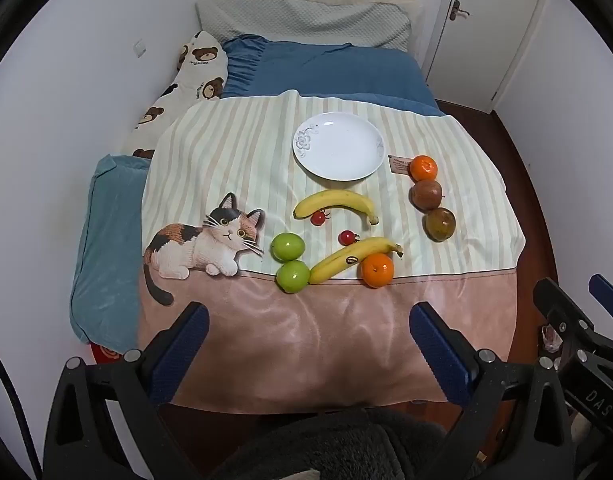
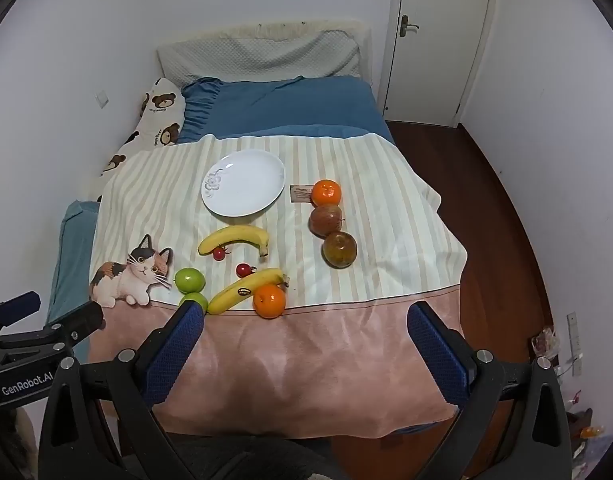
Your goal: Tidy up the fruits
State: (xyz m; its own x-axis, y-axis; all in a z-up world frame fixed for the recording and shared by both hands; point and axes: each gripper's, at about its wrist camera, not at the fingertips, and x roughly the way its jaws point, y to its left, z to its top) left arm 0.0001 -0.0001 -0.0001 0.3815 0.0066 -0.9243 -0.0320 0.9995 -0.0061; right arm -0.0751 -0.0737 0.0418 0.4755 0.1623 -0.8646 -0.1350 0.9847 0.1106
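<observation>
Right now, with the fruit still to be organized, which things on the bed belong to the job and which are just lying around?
For the job: white plate, two bananas, two green apples, two oranges, two brownish-red fruits, two small red fruits.

Just lying about: cat-print blanket, bear-print pillow, blue pillow, teal cushion, label tag.

1. Pink near band of the blanket (image 1: 298, 340) is bare, easy way in.
2. Sticker-marked yellow banana (image 1: 352, 258), two round green apples (image 1: 289, 246) and an orange tangerine (image 1: 377, 270) crowd that edge.
3. White ceramic plate (image 1: 338, 151) sits open behind.
</observation>
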